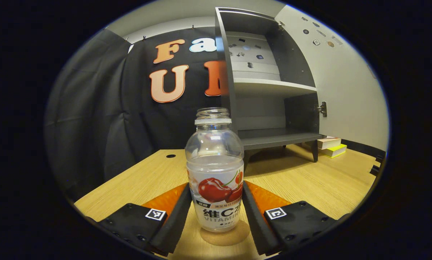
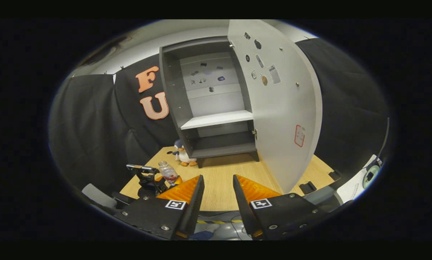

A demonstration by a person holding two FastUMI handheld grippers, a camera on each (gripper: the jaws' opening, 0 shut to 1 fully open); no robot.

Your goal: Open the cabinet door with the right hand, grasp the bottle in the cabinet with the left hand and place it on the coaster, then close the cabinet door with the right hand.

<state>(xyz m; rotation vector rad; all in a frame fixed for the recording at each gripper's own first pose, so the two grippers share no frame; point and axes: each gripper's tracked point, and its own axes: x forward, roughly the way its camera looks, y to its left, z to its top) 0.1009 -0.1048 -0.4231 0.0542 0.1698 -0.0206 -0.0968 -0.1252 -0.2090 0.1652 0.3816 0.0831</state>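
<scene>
Wooden table (image 1: pixel 310 180) under grey cabinet (image 1: pixel 266 90), door (image 2: pixel 277 108) swung open. Bottle (image 1: pixel 215 169) upright on cork coaster (image 1: pixel 225 236), near table edge, between my left gripper (image 1: pixel 216 213) fingers, both touching label. My right gripper (image 2: pixel 217 196) parted, holding nothing, facing cabinet.

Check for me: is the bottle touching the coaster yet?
Touching. In the left gripper view the bottle stands upright with its base on the coaster, no gap showing.

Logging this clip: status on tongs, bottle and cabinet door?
Left tongs around bottle, which stands on coaster. Right tongs open, empty. Cabinet door still open, nothing in its way.
</scene>
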